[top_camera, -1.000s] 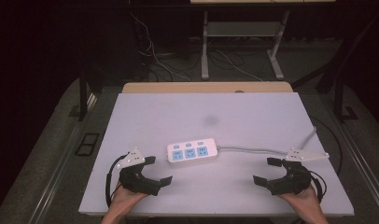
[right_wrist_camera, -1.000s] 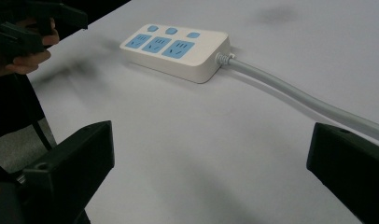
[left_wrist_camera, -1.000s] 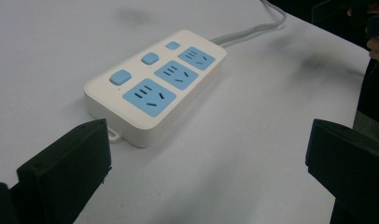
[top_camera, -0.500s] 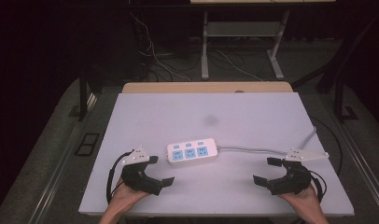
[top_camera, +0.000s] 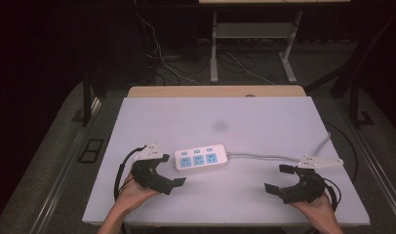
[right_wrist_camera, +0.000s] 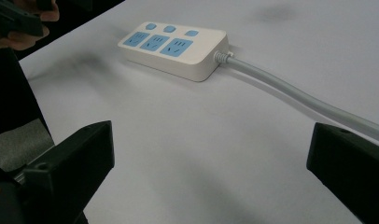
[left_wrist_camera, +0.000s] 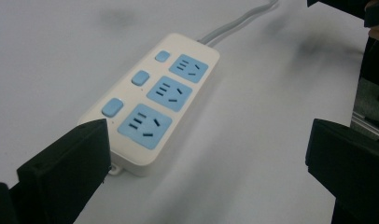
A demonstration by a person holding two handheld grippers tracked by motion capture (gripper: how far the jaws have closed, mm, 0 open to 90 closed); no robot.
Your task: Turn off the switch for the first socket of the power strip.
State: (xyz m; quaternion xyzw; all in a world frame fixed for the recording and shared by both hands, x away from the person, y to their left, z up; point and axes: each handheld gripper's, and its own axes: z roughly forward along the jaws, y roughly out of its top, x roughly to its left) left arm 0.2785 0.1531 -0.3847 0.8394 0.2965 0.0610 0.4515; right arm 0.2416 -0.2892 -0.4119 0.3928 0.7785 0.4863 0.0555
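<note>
A white power strip [top_camera: 202,159] with three blue sockets and three blue buttons lies flat near the middle of the white table [top_camera: 235,122]. Its grey cable [top_camera: 264,156] runs off to the right. My left gripper [top_camera: 170,169] stands open just left of the strip, and in the left gripper view the strip [left_wrist_camera: 155,102] lies close ahead, its near end by the left jaw. Far to the right, my right gripper [top_camera: 279,178] is open and holds nothing. In the right gripper view the strip [right_wrist_camera: 174,47] and the cable [right_wrist_camera: 290,95] lie ahead of the wide-apart jaws.
The table's front edge [top_camera: 225,225] runs just under both hands. A wooden board [top_camera: 215,91] borders the far edge. Beyond it, on the dark floor, stand metal desk legs [top_camera: 214,53] and loose cables [top_camera: 162,63]. The other hand [right_wrist_camera: 24,35] shows far off in the right gripper view.
My left gripper has moved a little toward the power strip. The right gripper and the strip have stayed put.
</note>
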